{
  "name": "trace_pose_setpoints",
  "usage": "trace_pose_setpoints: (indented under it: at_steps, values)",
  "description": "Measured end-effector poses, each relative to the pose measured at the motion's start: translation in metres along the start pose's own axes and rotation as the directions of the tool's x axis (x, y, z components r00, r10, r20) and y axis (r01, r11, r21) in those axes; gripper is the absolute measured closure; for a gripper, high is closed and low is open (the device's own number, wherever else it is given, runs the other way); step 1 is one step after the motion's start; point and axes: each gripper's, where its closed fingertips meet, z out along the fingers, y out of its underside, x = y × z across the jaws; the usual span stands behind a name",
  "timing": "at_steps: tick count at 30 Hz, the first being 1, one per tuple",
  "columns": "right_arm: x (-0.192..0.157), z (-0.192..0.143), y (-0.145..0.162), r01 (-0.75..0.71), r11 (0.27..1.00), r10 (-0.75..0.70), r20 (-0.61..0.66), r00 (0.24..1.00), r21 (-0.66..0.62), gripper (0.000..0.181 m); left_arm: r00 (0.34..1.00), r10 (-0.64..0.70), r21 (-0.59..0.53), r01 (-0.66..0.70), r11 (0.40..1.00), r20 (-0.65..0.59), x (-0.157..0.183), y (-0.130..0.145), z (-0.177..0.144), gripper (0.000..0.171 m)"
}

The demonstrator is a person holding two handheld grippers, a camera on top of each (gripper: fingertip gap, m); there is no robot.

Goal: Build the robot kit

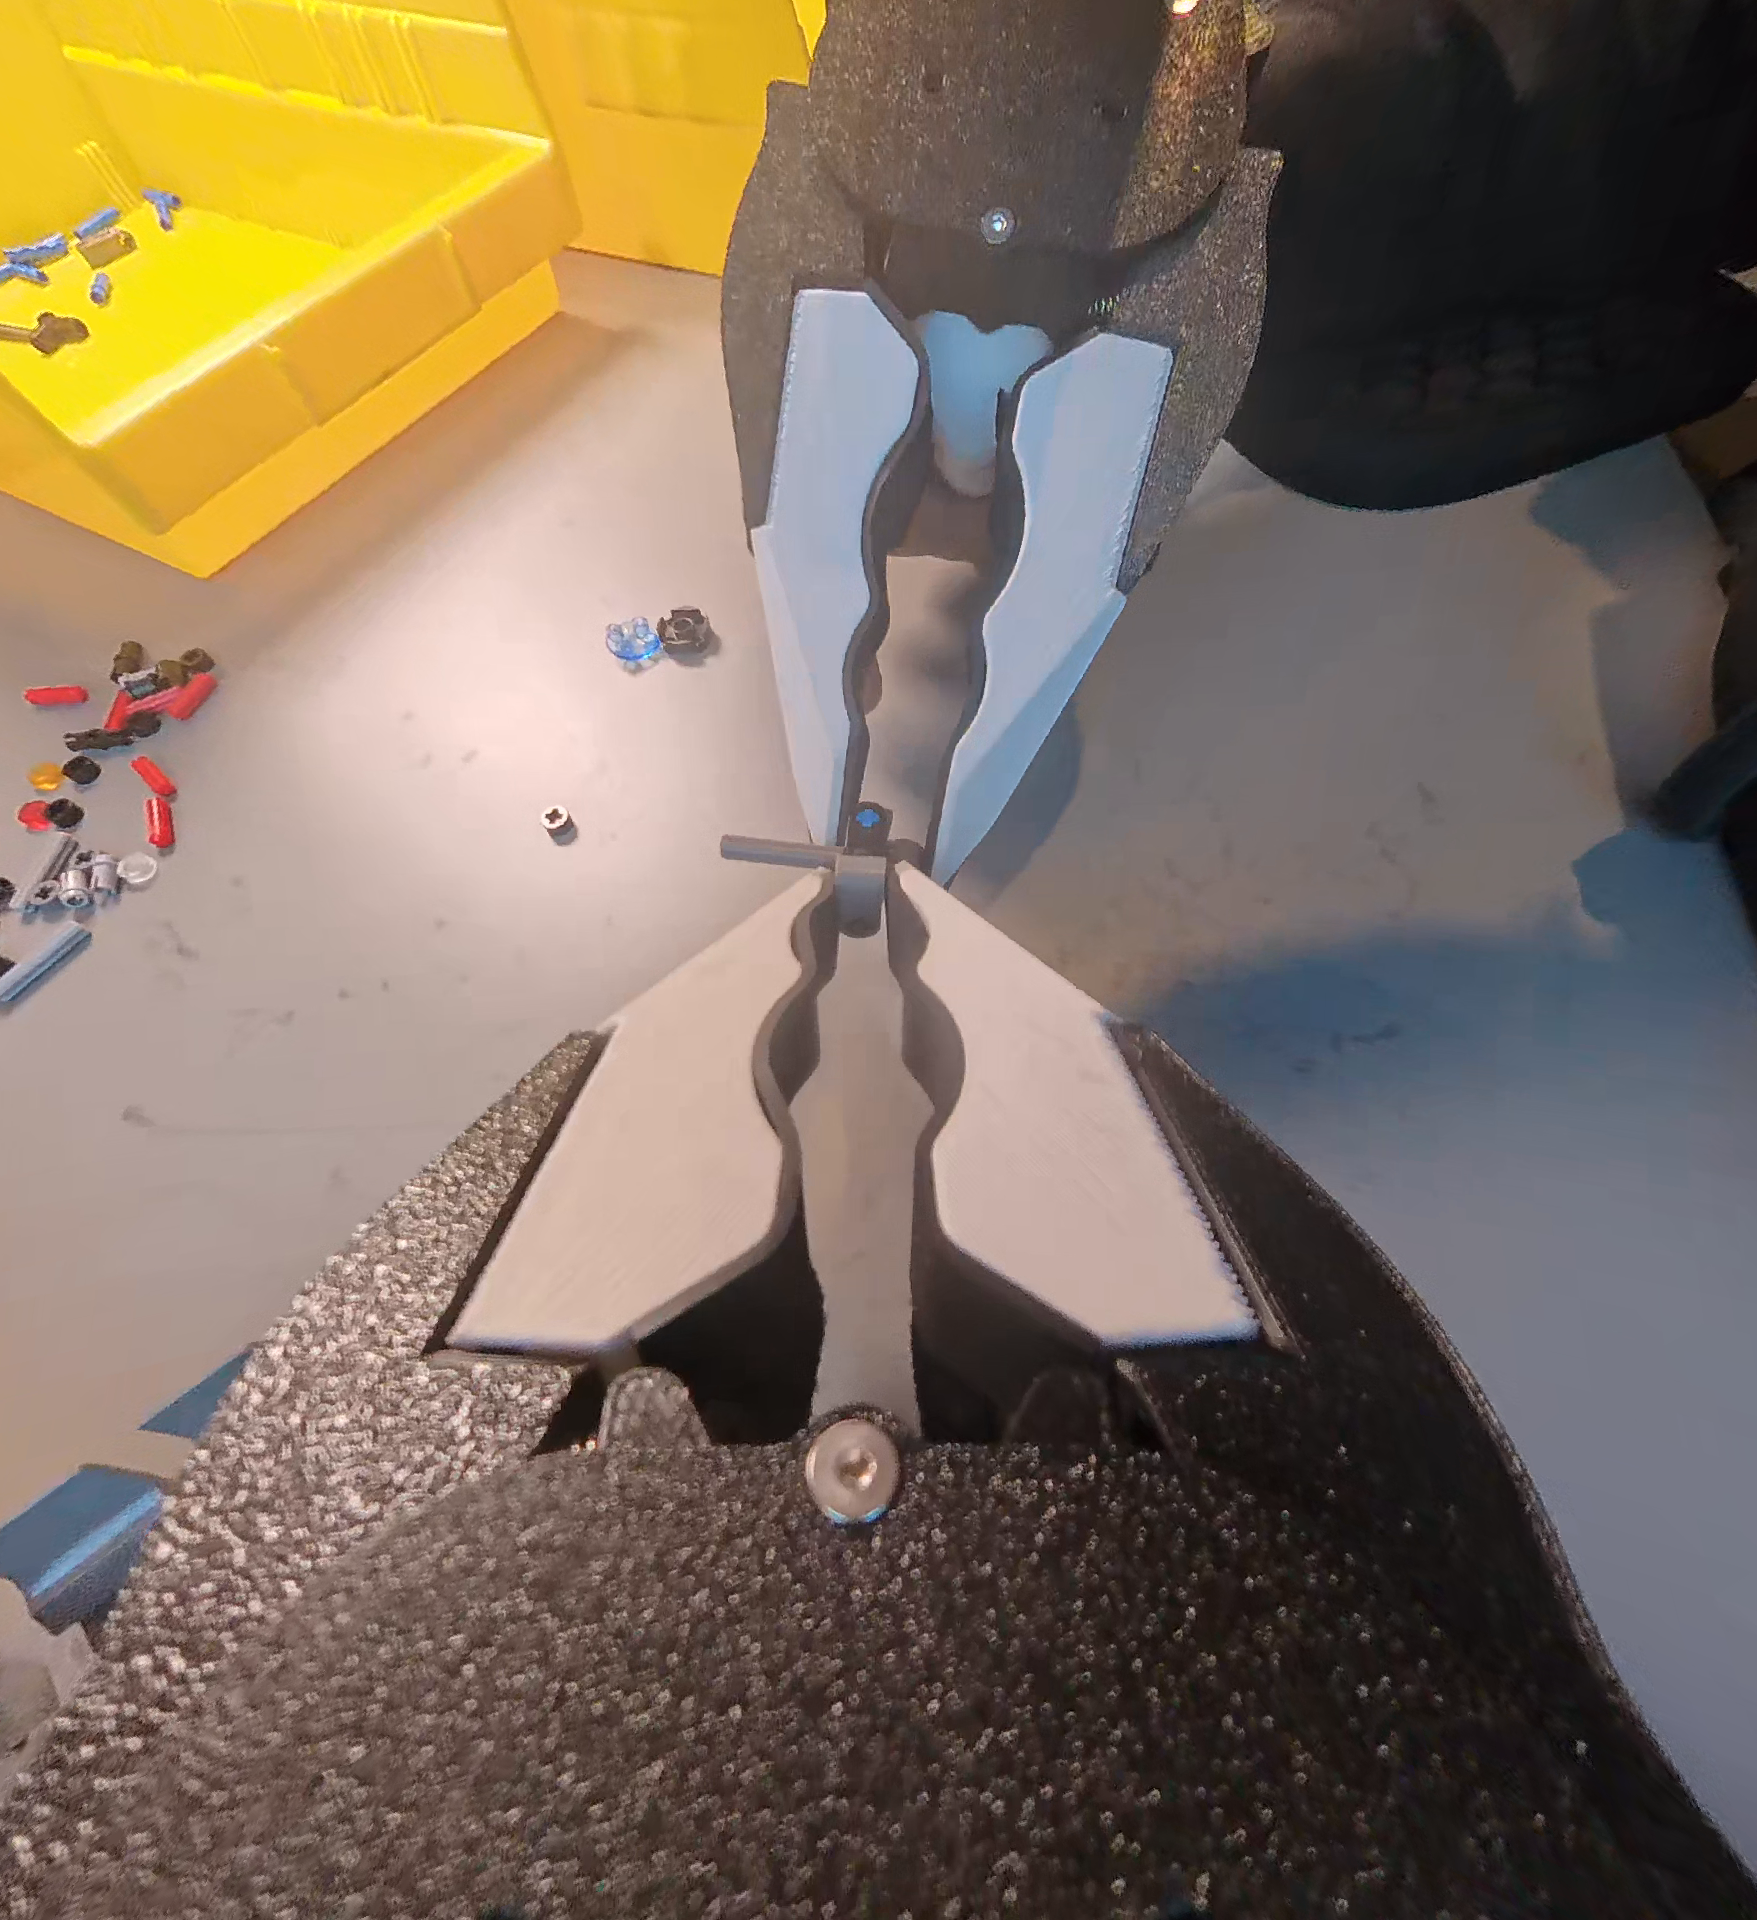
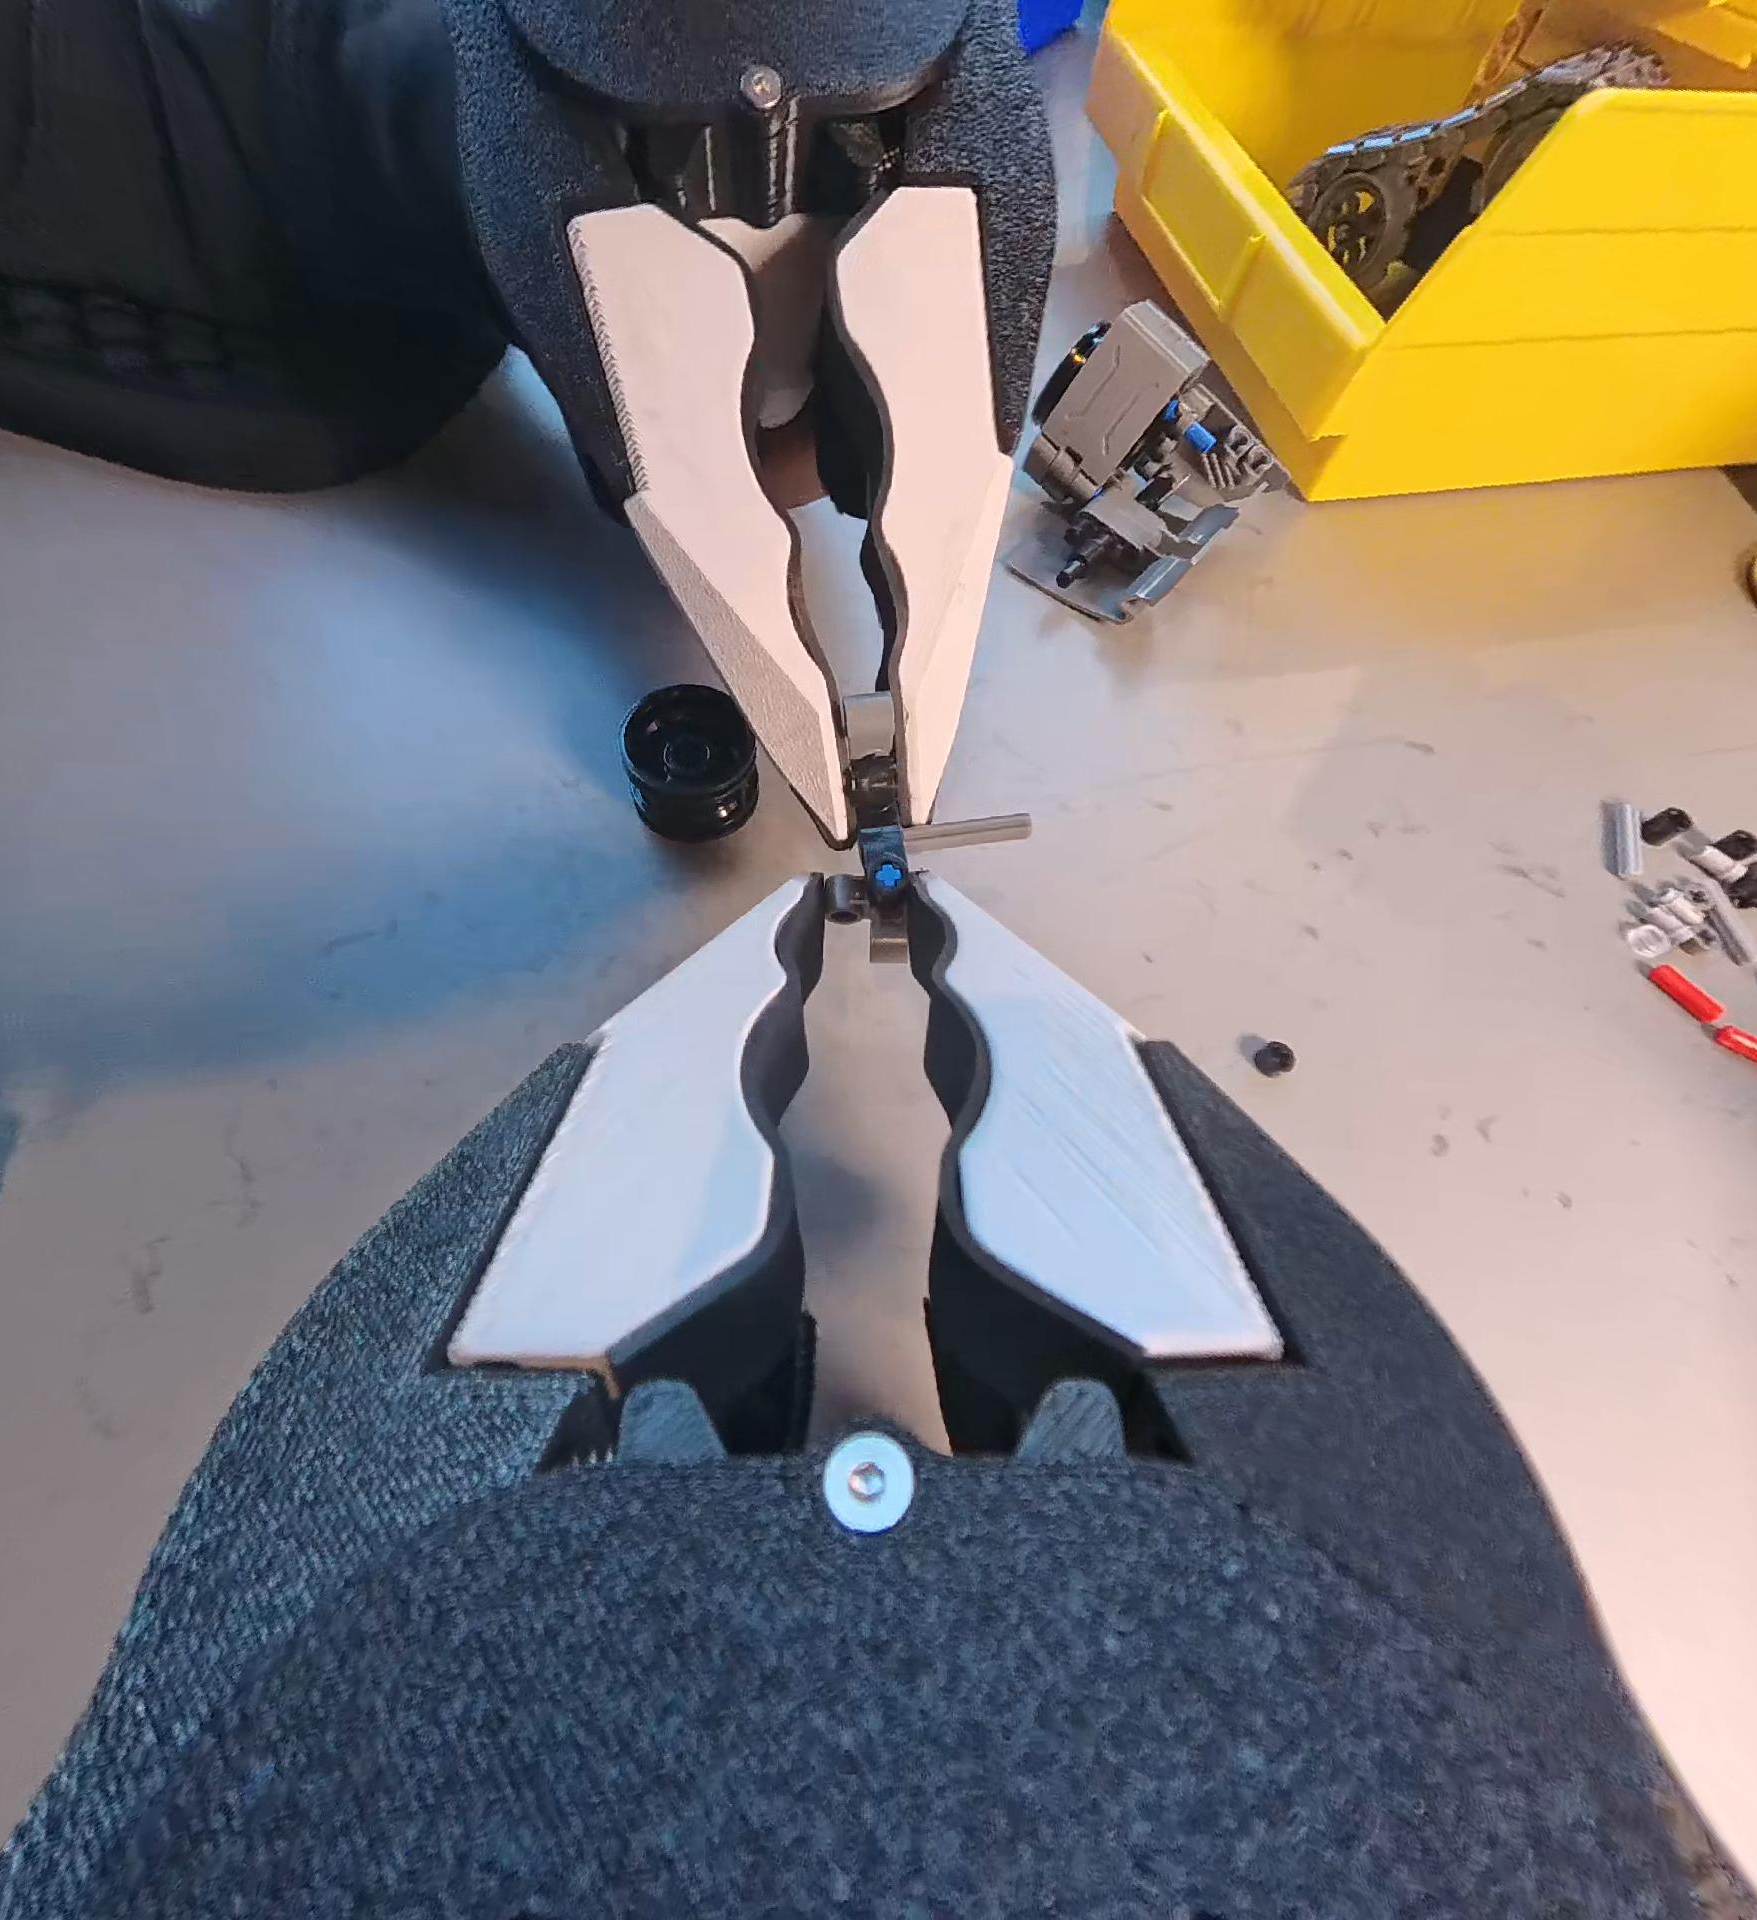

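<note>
My two grippers meet tip to tip above a grey table. In the left wrist view, my left gripper (image 1: 858,891) is shut on a small grey connector (image 1: 856,873) with a dark grey axle (image 1: 770,847) sticking out to the left. My right gripper (image 1: 879,831) comes in from above, shut on a black piece with a blue pin end (image 1: 866,821). In the right wrist view, my right gripper (image 2: 869,896) holds the black piece with the blue cross pin (image 2: 886,876). The left gripper (image 2: 879,805) opposite holds the grey connector (image 2: 866,727), and the axle (image 2: 967,829) points right. The two parts touch.
A yellow bin (image 1: 230,343) with a few small parts stands at the far left, with loose red, black and grey pieces (image 1: 74,790) and a blue round plate (image 1: 635,639) near it. A black wheel (image 2: 689,761), a grey built block (image 2: 1134,468) and a yellow bin (image 2: 1580,343) lie nearby. My two grippers' fingertips are within a few centimetres of each other. My right tips are roughly 12 centimeters from the blue round plate (image 1: 635,639).
</note>
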Motion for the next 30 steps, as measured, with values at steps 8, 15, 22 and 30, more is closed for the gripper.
trace_pose_setpoints:
  at_steps: [8,15,22,30]
  values:
    - [0.003,-0.004,-0.006,-0.131,0.991,0.13,0.021,0.991,0.039,0.166,0.999,-0.021,0.037,0.019,0.999,0.047,-0.005,-0.006,-0.001,0.163]
    - [0.005,-0.007,-0.012,-0.145,0.987,0.145,0.004,0.989,0.076,0.166,0.995,-0.074,0.086,0.067,0.994,0.074,-0.009,-0.014,-0.003,0.162]
    - [0.004,-0.01,-0.018,-0.087,0.99,0.087,0.001,0.996,0.111,0.166,0.99,0.065,0.052,-0.072,0.996,0.122,-0.006,-0.018,-0.007,0.164]
    - [0.05,-0.034,0.003,-0.094,0.992,0.099,0.056,0.994,-0.086,0.164,0.903,0.366,-0.049,-0.364,0.93,0.224,-0.001,-0.019,-0.016,0.165]
